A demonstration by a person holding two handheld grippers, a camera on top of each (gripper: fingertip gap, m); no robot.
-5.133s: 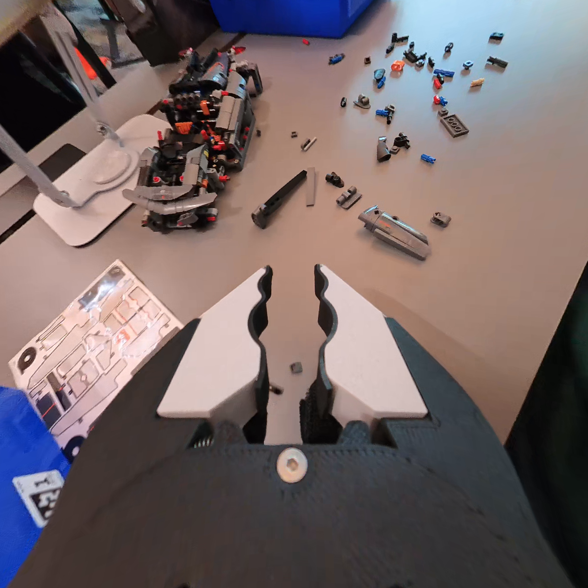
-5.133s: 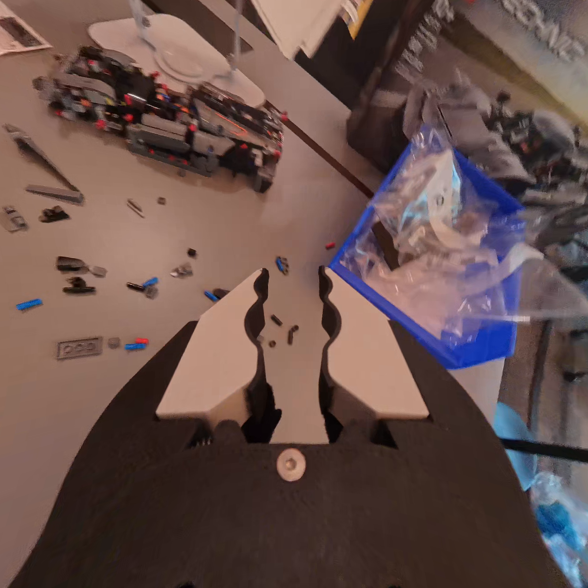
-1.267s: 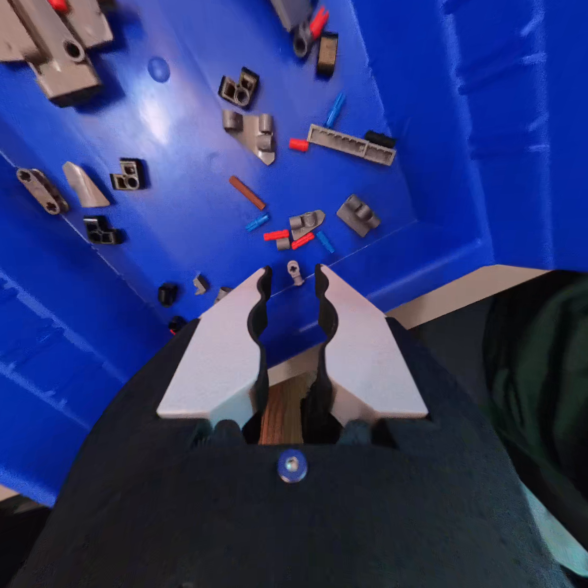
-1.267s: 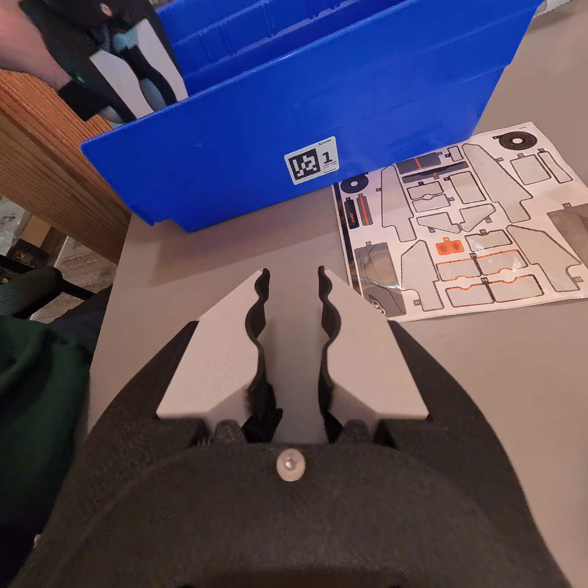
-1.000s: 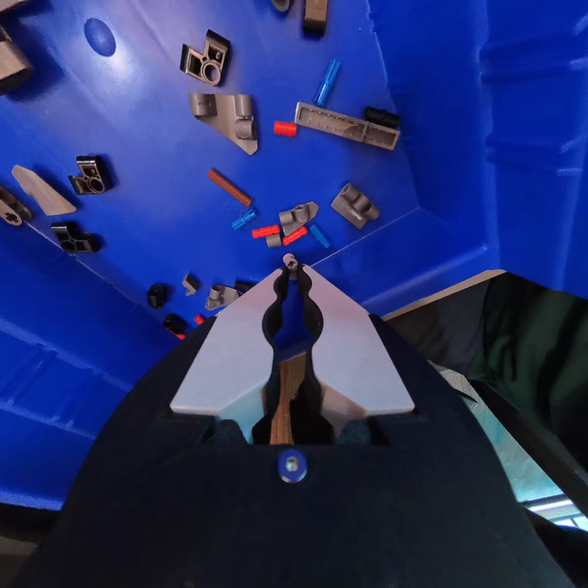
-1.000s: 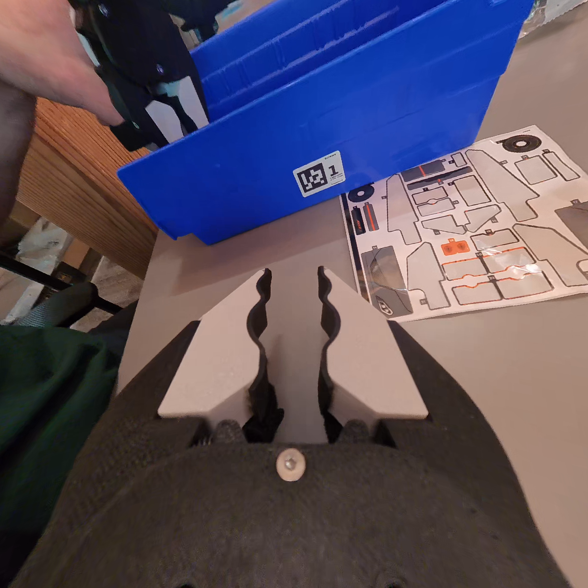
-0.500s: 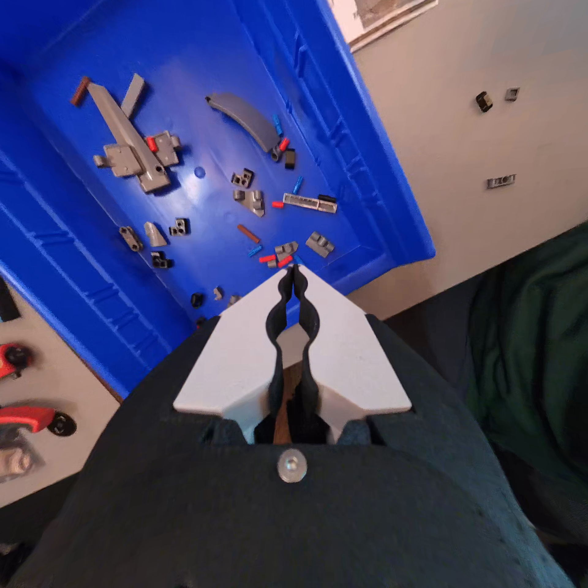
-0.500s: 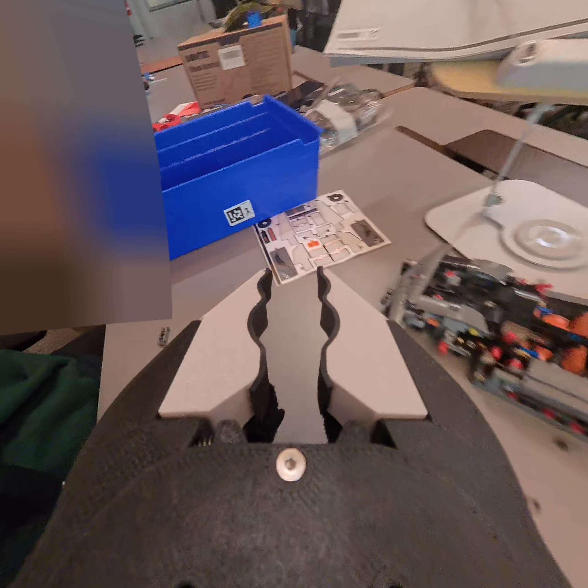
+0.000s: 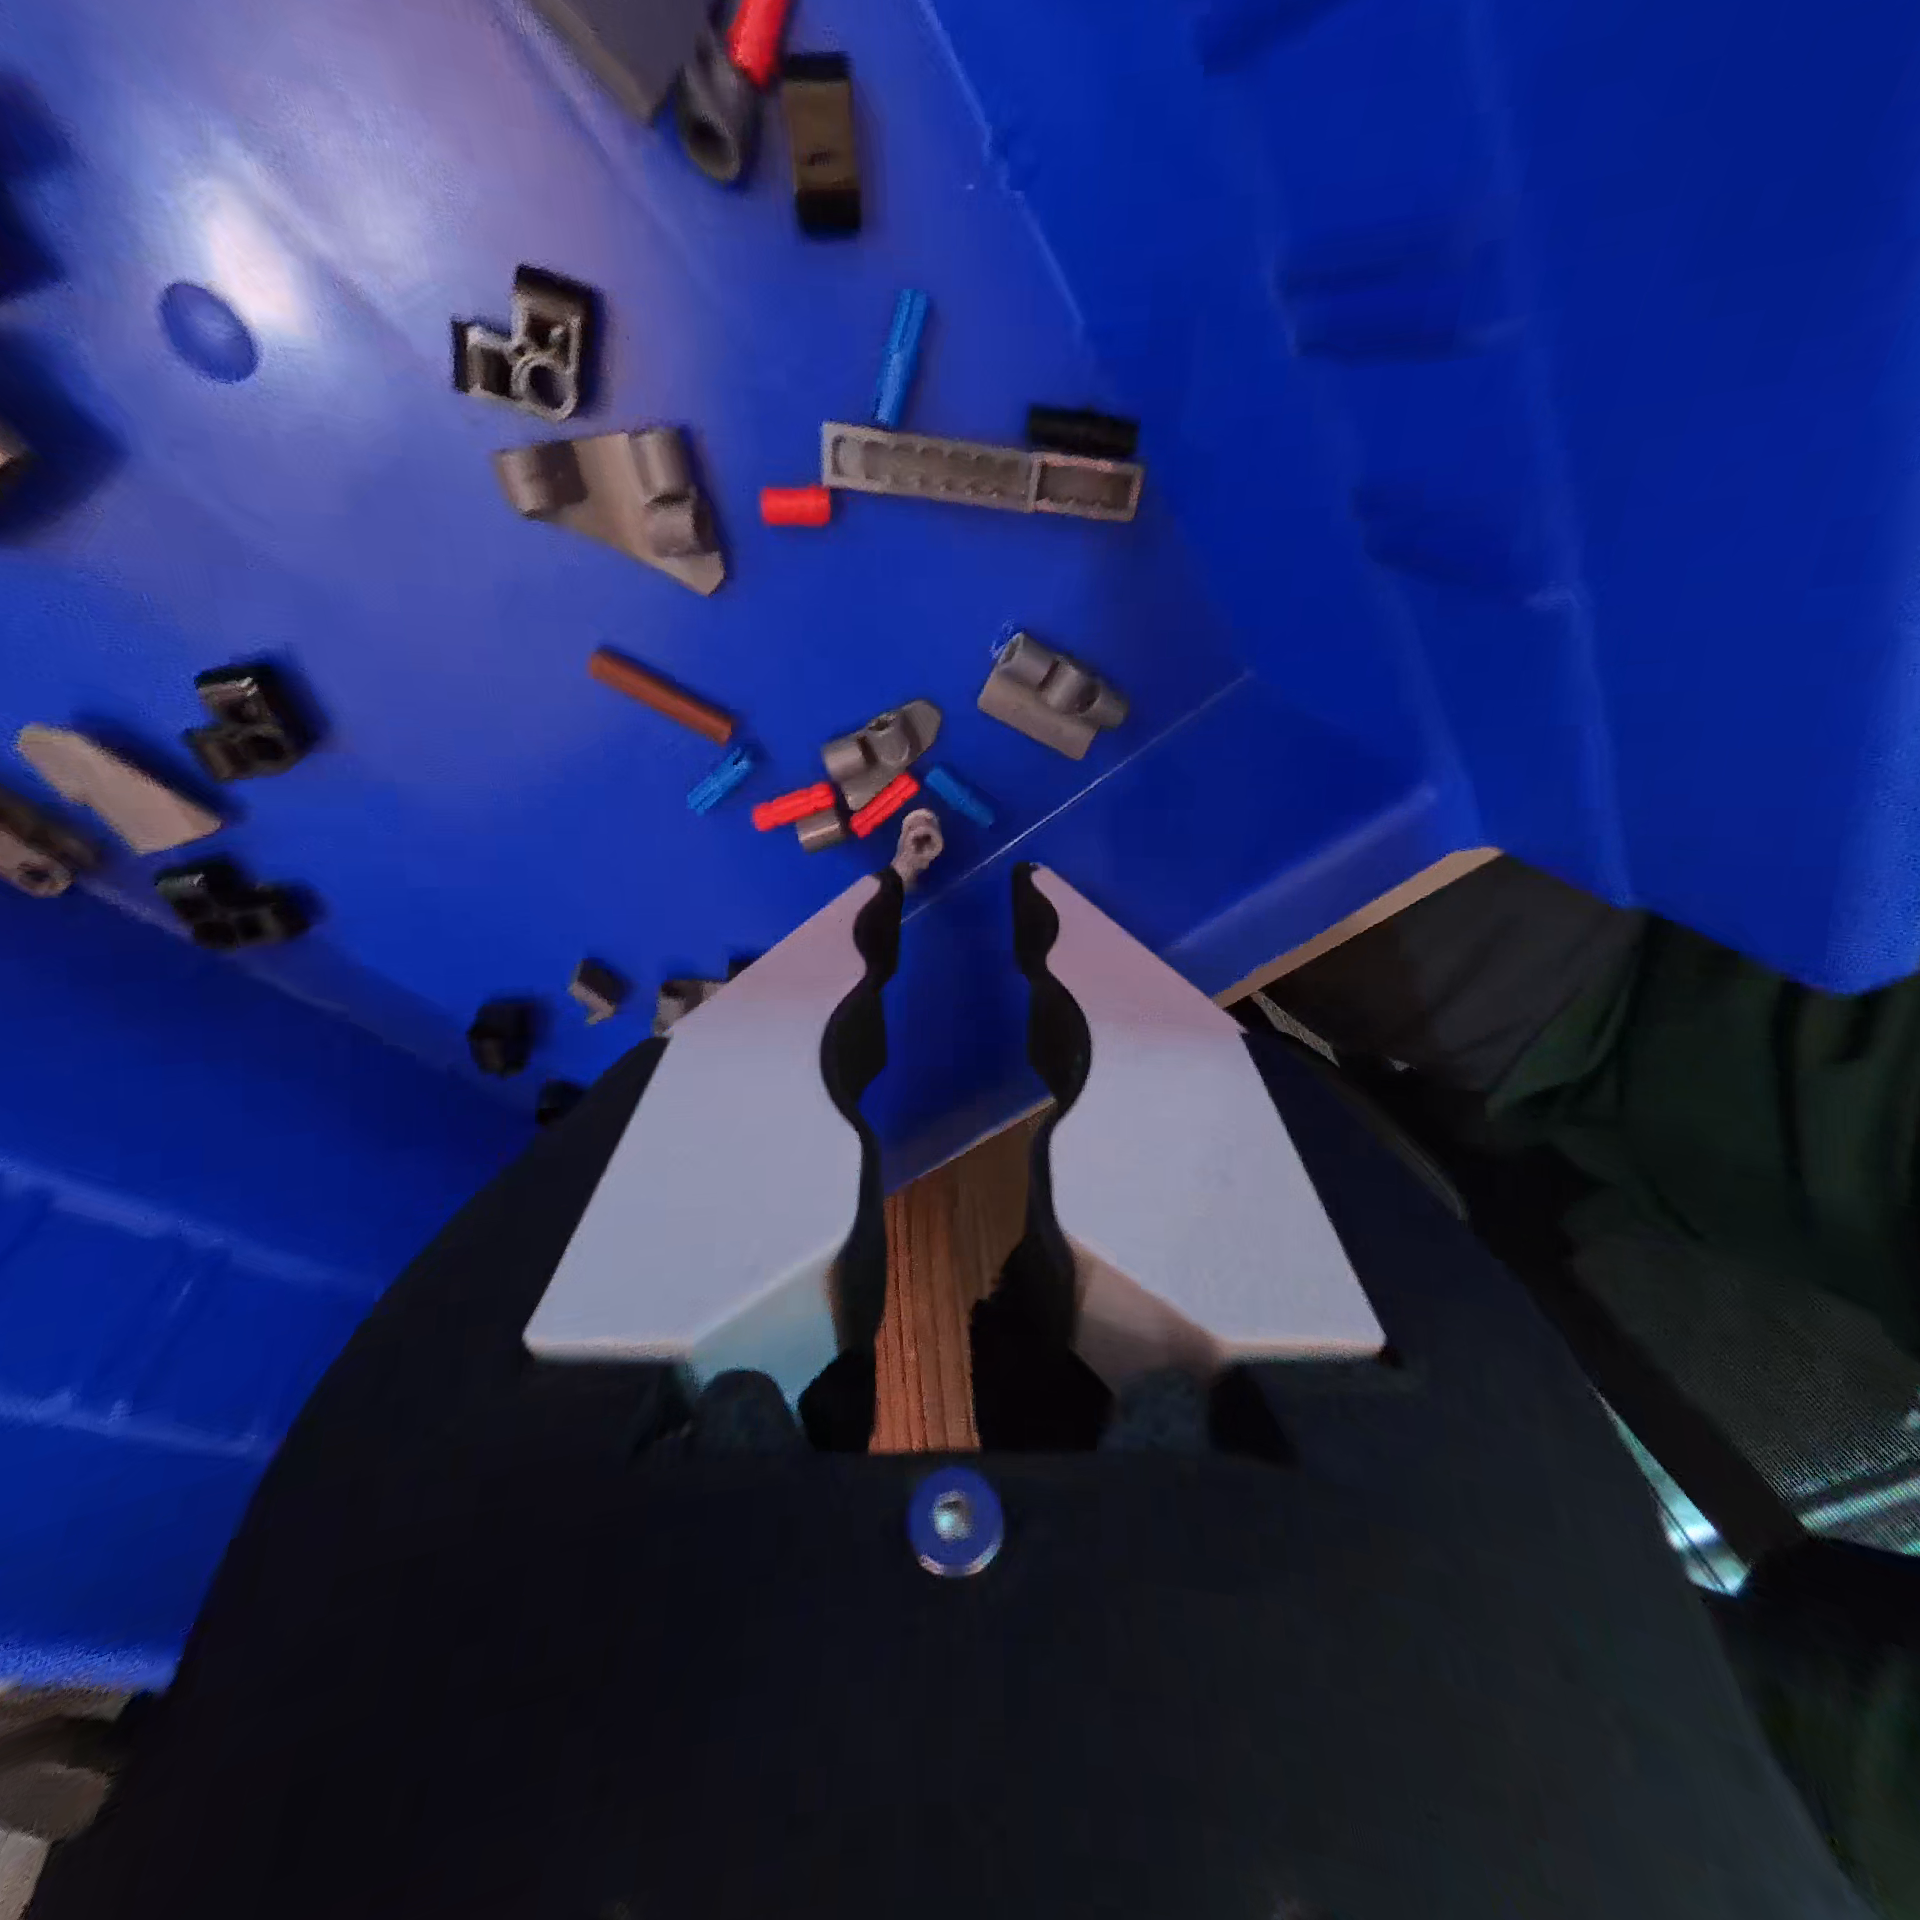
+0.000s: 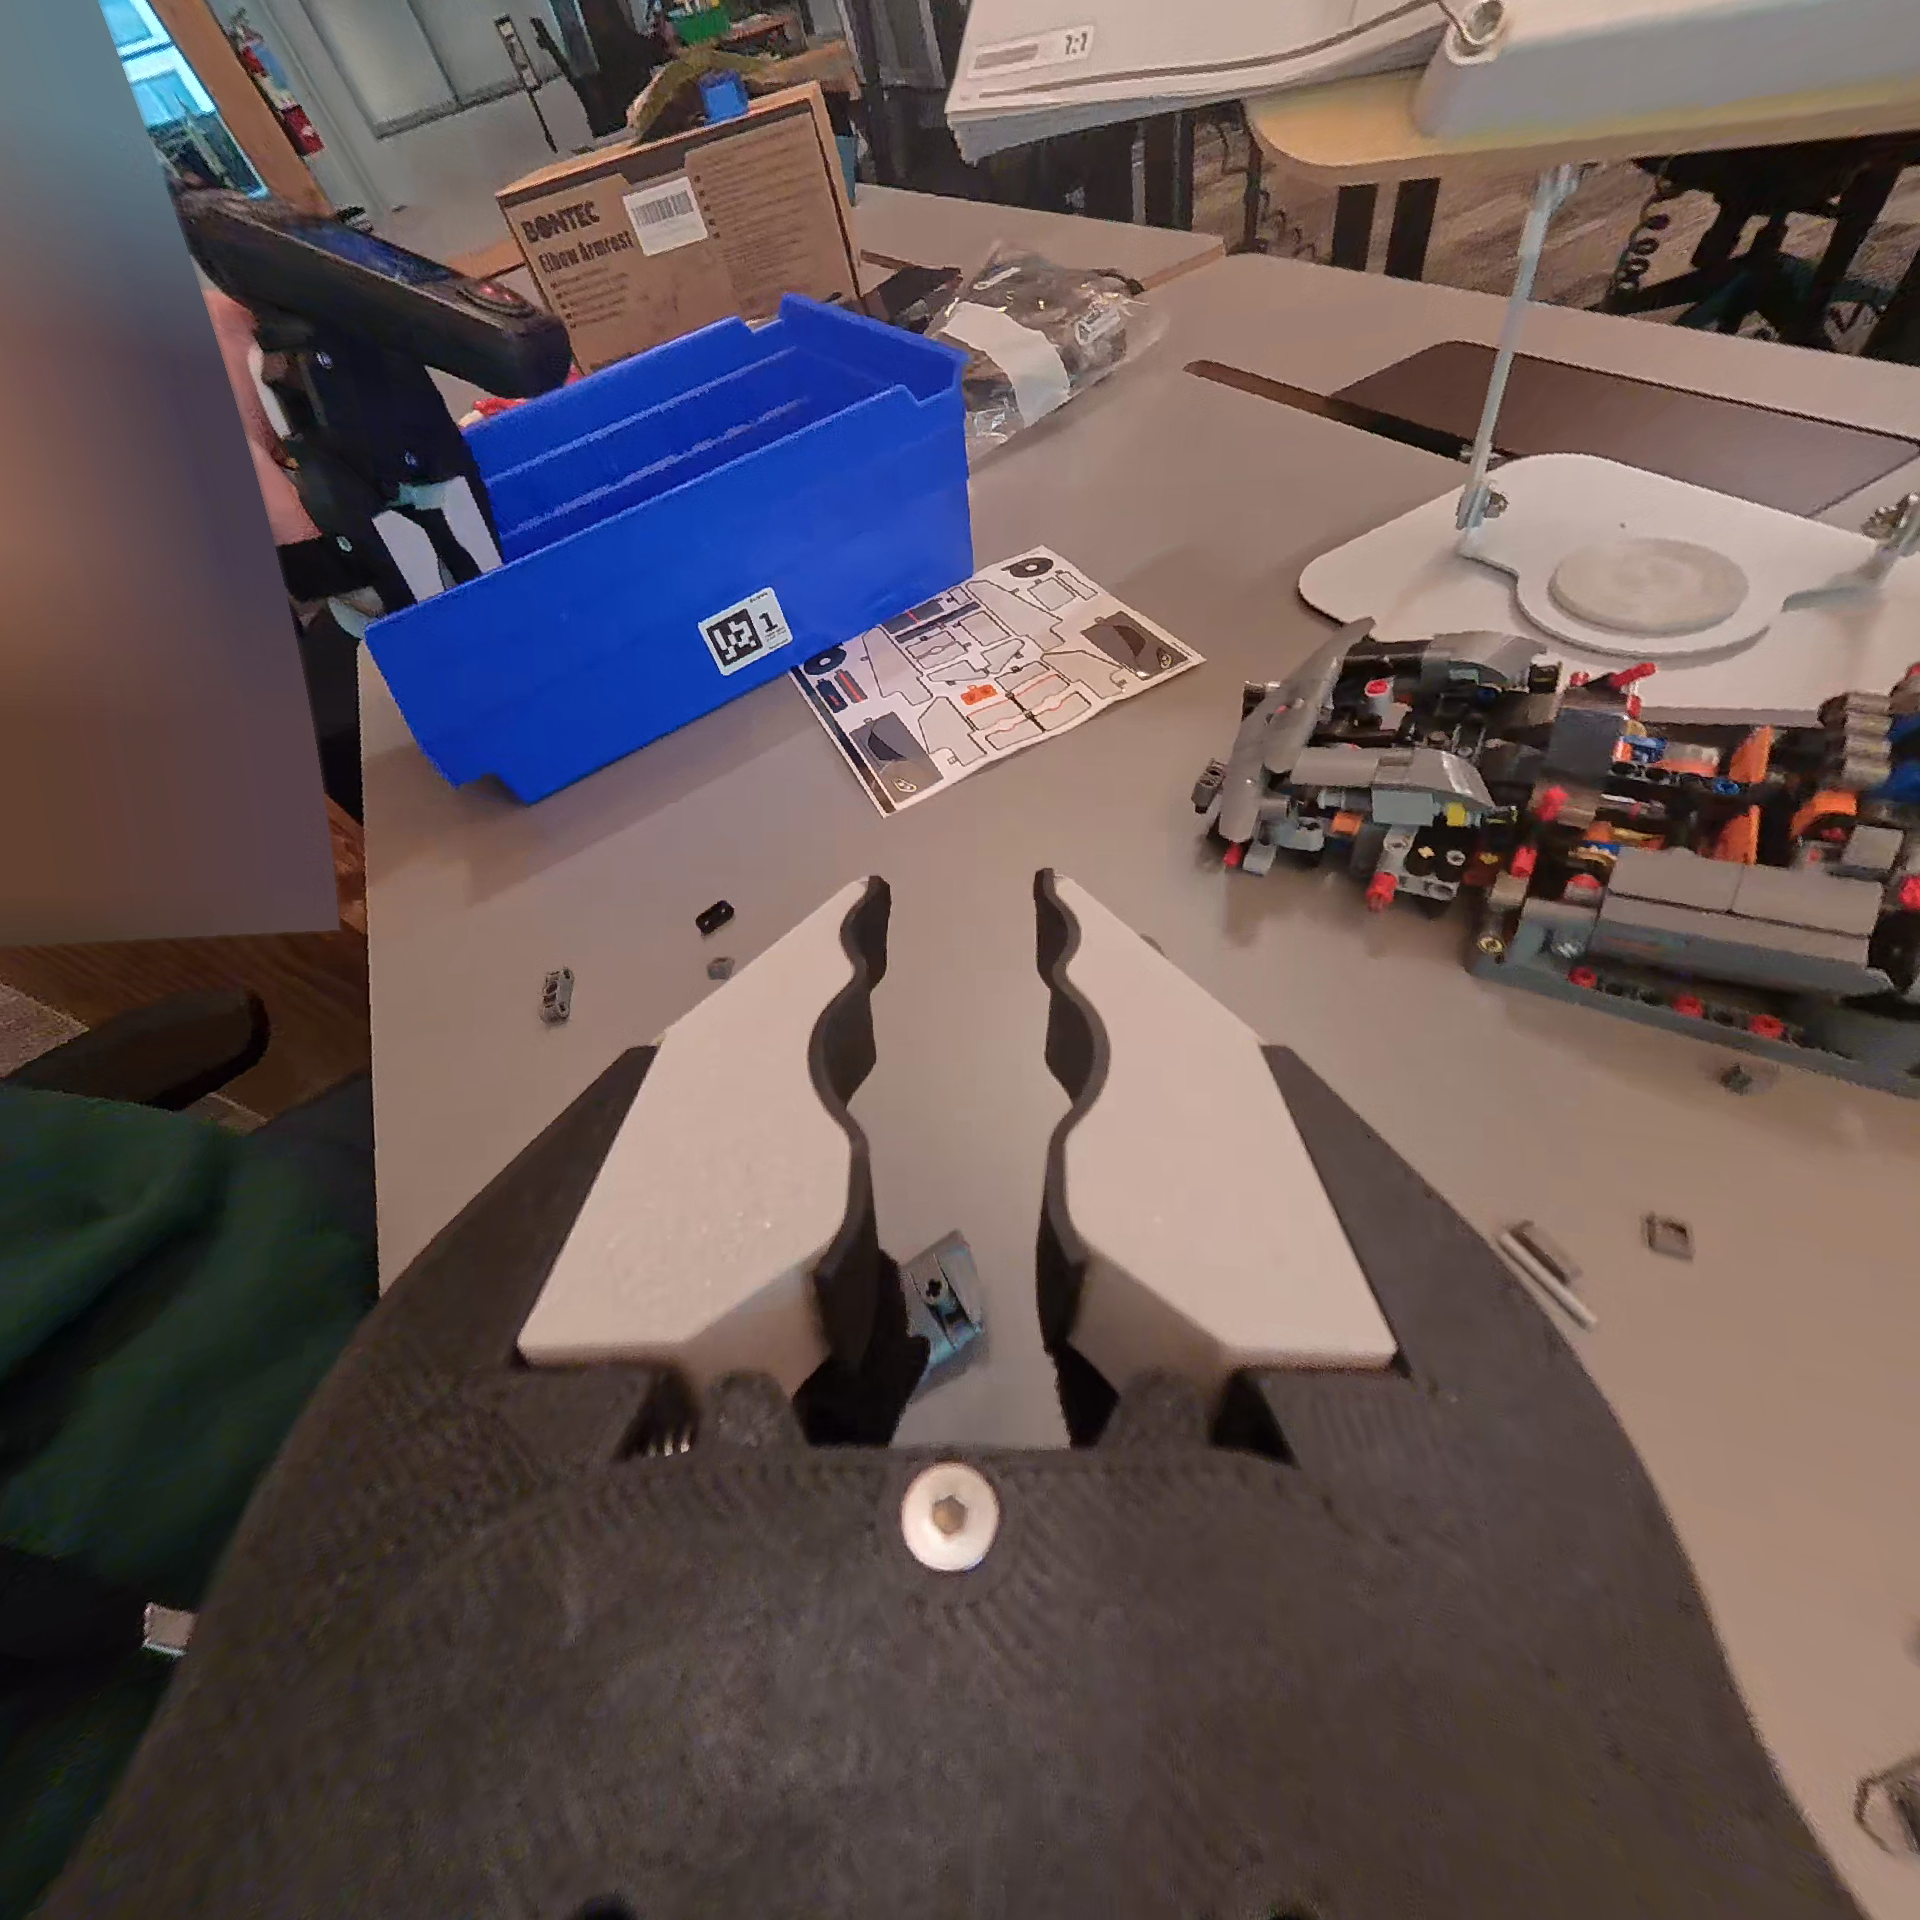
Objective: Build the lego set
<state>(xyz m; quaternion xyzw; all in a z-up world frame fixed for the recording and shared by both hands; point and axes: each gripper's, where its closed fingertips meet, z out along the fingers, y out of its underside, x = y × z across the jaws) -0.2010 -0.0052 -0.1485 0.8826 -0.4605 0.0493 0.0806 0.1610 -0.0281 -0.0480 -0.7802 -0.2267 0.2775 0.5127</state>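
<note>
Left jaws: my left gripper [image 9: 954, 873] hangs inside the blue bin [image 9: 1351, 312], jaws parted with a clear gap, holding nothing. A small grey connector piece [image 9: 918, 837] sits just beyond the tip of my left-hand finger, at about 11 o'clock from the gap; whether it touches that tip I cannot tell.

Bin contents: loose lego parts lie scattered on the bin floor: red pins [image 9: 794, 806], blue pins [image 9: 900, 353], a brown axle [image 9: 661, 694], a long grey plate [image 9: 981, 484], black and grey angle connectors [image 9: 526, 347].

Right jaws: my right gripper [image 10: 960, 883] is over the desk [image 10: 1351, 1143], jaws apart and empty. A small grey piece [image 10: 945, 1299] lies on the desk, seen low in the gap between my fingers.

Task's thing: the half-built lego model [image 10: 1579, 800] stands on the desk at 2 o'clock from my right jaws.

Around: the sticker sheet [image 10: 997, 675] lies at 12 o'clock, just beside the bin at 11 o'clock.
</note>
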